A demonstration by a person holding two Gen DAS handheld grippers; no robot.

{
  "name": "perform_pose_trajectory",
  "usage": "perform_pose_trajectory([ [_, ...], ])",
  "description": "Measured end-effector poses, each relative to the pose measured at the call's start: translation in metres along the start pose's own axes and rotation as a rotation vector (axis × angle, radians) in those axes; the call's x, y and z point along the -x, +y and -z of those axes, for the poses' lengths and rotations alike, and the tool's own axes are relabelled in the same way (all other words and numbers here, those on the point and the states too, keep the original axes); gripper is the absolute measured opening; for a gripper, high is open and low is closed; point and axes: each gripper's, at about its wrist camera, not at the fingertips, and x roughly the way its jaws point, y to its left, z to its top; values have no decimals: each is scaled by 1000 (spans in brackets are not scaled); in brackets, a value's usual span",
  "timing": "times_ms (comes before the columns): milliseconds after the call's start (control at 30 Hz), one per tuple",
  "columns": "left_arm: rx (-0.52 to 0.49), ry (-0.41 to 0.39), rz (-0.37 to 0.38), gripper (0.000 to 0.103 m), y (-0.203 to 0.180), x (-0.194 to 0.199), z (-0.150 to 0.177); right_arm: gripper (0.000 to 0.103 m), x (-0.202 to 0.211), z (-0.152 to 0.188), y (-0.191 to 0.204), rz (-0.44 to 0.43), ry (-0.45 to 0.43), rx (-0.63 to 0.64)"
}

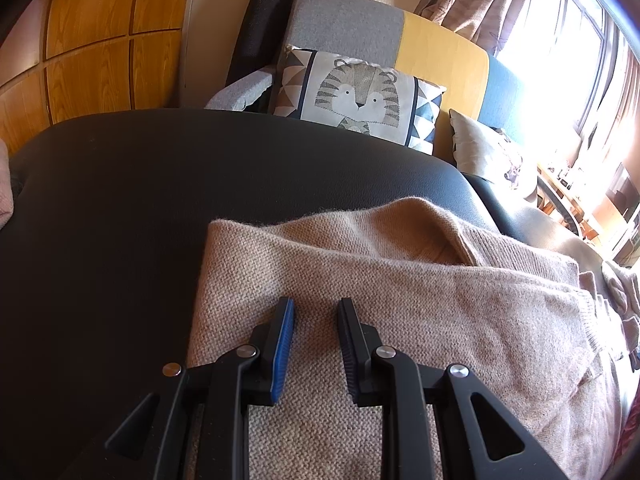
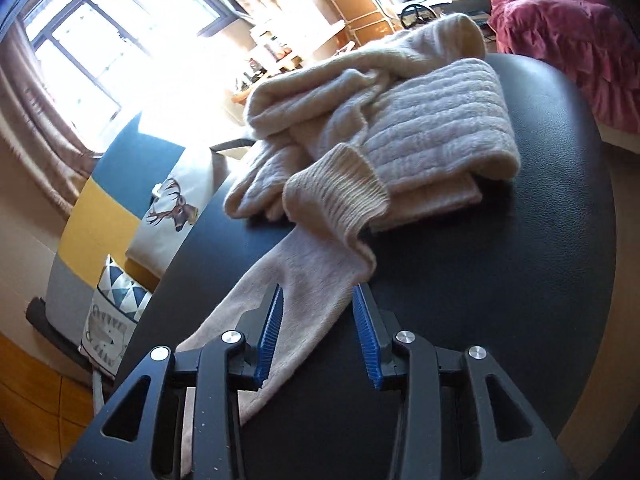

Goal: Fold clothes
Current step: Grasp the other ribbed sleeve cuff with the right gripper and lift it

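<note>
Black claw arms fill the bottom of both views. On the left, the left claw (image 1: pixel 314 310) hangs open over a folded beige sweater (image 1: pixel 400 300), with nothing between its blue pads. The sweater lies on a black surface (image 1: pixel 120 220). The right claw (image 2: pixel 318 298) is open too, and a long sleeve (image 2: pixel 304 280) of the sweater lies loose between its pads. A tiger pillow (image 1: pixel 360 96) sits on the sofa (image 1: pixel 440 56) behind the surface.
</note>
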Motion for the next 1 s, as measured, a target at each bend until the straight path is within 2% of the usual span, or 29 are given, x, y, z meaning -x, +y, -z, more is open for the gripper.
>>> perform_pose_trajectory([
  [367,-24,0,-31,23,-5,1,1,45,-31,-33,-10,5,-5,-57],
  [467,-28,0,-36,23,-6,1,1,18,-38,-35,-12,-9,11,-84],
  [533,-31,-1,-40,23,-6,0,1,11,-35,-34,-8,-20,0,-75],
  [700,-32,-2,-42,23,-8,1,1,11,-14,-29,21,-47,-45,12],
  [1000,-22,-2,-29,23,-5,1,2,11,33,0,126,-241,-47,168],
])
